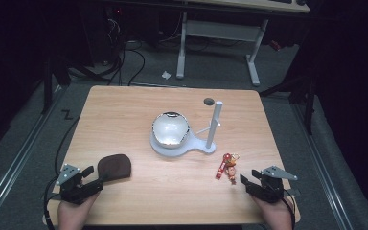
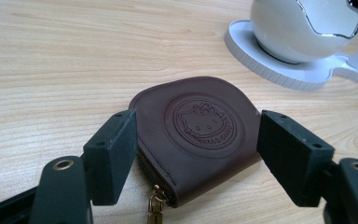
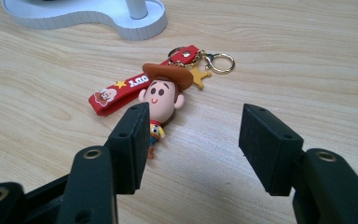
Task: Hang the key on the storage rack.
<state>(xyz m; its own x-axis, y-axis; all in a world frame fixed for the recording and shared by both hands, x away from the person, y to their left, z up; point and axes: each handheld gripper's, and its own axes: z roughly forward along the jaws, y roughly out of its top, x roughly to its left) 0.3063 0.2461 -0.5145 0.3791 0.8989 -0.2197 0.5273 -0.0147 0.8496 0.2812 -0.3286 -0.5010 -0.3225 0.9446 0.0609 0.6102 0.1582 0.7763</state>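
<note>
While the left gripper (image 1: 97,177) straddles the brown pouch (image 1: 114,166) at the table's (image 1: 124,110) near left, jaws parted and pads not pressing, the right gripper (image 1: 248,180), jaws wide and empty, sits just beside the cowboy keychain (image 1: 228,166).

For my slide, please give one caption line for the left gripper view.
Open left gripper straddling a brown embossed leather coin pouch on a wooden table.
</note>
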